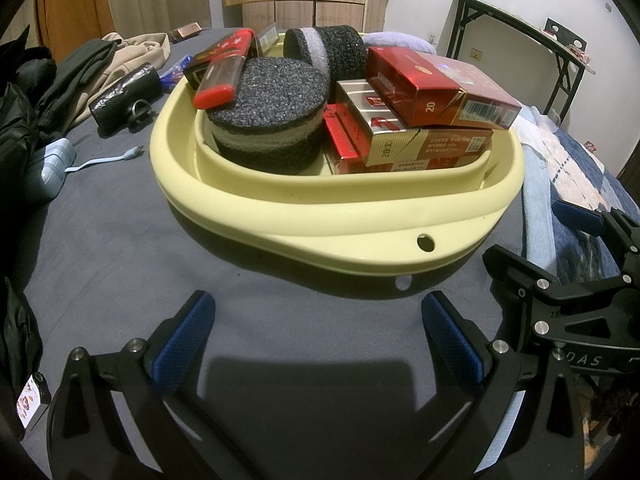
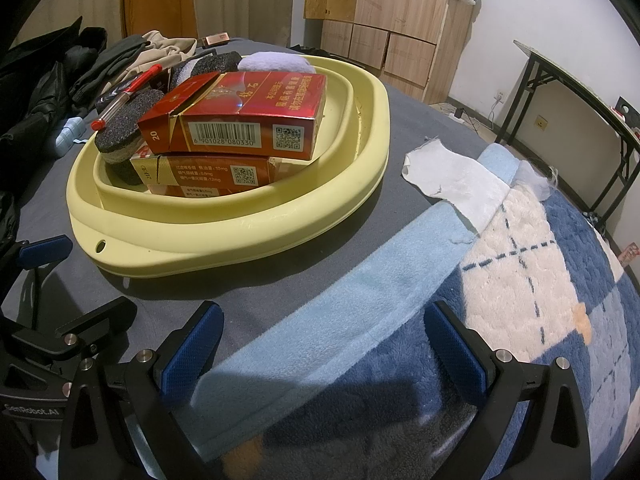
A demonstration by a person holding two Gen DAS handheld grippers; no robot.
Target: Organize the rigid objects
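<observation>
Grey sheet (image 1: 120, 240) covers the bed that both grippers hang over, with a blue and white blanket (image 2: 520, 280) along its right side. Nearest the left camera, the left gripper (image 1: 318, 338) has its blue-padded fingers (image 1: 182, 344) spread wide with nothing between them, only bare sheet and their own shadow. The right gripper (image 2: 324, 346) is likewise spread and empty, poised over the blanket's pale blue edge; it also shows at the right edge of the left view.

Just beyond the left fingertips sits a pale yellow basin (image 1: 320, 220), its near rim with a small round hole facing that gripper. From the right gripper it lies ahead and to the left, apart from the fingers. Inside, red cigarette packs (image 2: 240, 120) are stacked three deep on the right side, the top one slightly askew. On the left side lies a round dark sponge (image 1: 268, 116) with a red lighter (image 1: 224, 72) leaning across it, and a second sponge (image 1: 332, 52) stands on edge behind. A lilac pad (image 2: 274, 62) rests at the far rim.

A white cloth (image 2: 452, 180) lies on the blanket right of the basin. Farther left, a dark pouch (image 1: 124, 96), a blue cable (image 1: 108, 160) and heaped clothes (image 1: 100, 60) sit on the sheet. Wooden cabinets (image 2: 384, 12) and a folding table (image 2: 568, 92) stand at the back.
</observation>
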